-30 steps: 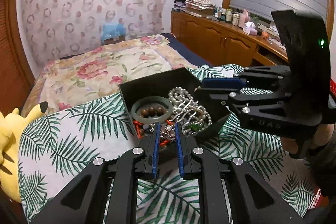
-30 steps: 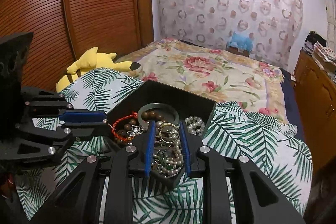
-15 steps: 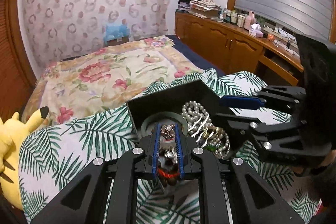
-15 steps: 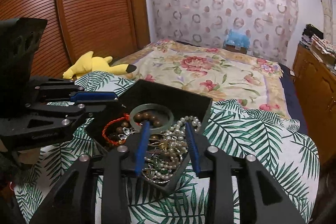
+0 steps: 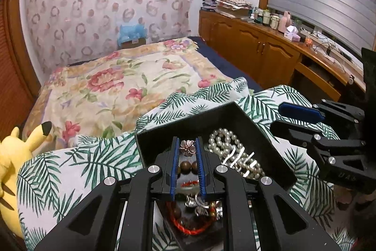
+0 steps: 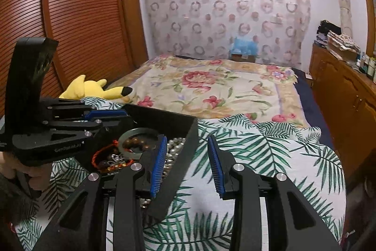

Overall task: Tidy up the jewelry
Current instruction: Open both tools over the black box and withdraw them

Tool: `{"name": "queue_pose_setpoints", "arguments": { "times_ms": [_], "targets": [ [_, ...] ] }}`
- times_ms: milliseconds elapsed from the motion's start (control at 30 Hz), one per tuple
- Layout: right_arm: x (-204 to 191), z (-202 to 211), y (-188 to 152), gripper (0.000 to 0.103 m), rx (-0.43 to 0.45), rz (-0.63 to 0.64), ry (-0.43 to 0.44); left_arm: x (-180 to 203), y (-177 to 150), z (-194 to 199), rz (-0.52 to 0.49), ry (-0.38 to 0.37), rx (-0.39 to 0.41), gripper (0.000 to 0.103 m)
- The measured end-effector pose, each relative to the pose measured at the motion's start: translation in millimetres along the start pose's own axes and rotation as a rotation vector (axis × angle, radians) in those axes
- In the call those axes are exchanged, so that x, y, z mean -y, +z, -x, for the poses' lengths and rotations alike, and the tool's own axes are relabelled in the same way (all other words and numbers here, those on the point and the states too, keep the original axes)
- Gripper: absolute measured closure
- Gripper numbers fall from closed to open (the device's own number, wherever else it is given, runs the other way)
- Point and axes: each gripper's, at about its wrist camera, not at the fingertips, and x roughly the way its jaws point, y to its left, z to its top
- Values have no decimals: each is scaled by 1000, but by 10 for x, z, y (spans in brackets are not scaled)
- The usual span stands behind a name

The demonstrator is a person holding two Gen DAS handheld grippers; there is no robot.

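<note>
A black open box (image 5: 256, 133) of tangled jewelry sits on a leaf-print cloth. It holds a pearl strand (image 5: 225, 145), brown wooden beads (image 5: 188, 166) and a red cord bracelet (image 5: 188, 228). My left gripper (image 5: 187, 140) is over the box, shut on a small rose-gold flower piece (image 5: 188, 148) at its tips. The right wrist view shows a green bangle (image 6: 138, 130), the pearl strand (image 6: 175, 145) and the left gripper (image 6: 122, 115) at the box's left. My right gripper (image 6: 187, 138) is open; one finger is over the pearls, the other outside, with the box wall (image 6: 188, 157) between them untouched.
The leaf-print cloth (image 5: 70, 168) covers the near end of a bed with a floral spread (image 5: 117, 91). A yellow plush toy (image 5: 14, 157) lies at the left edge. Wooden cabinets (image 5: 258, 55) with bottles run along the right; a slatted wardrobe (image 6: 70, 15) stands on the left.
My left gripper closed on the flower piece among the jewelry and now holds it at its tips. My right gripper opened wider and shifted right, so its jaws straddle the box wall.
</note>
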Motion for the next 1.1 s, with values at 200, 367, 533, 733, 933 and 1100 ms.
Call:
{"name": "queue_pose_setpoints", "arguments": {
  "times_ms": [200,367,533,733,933,1100],
  "targets": [
    [79,-25,-14,65,-3,-15,-26,-24,-6,7,20,21,5,66],
    [115,-52,-21,65,-3,-25,-38,-58,-29,71,38,48,19,44],
    [137,-81,-31,54,-1,-34,-58,-88,-78,164,54,83,39,19],
    [181,-94,-24,31,-1,-56,-92,-156,-111,251,83,121,40,8],
    [75,1,23,2,15,-25,-142,-210,-238,434,123,126,35,8],
    [2,135,8,2,12,-29,-180,-210,-353,613,138,163,37,8]
  ]
}}
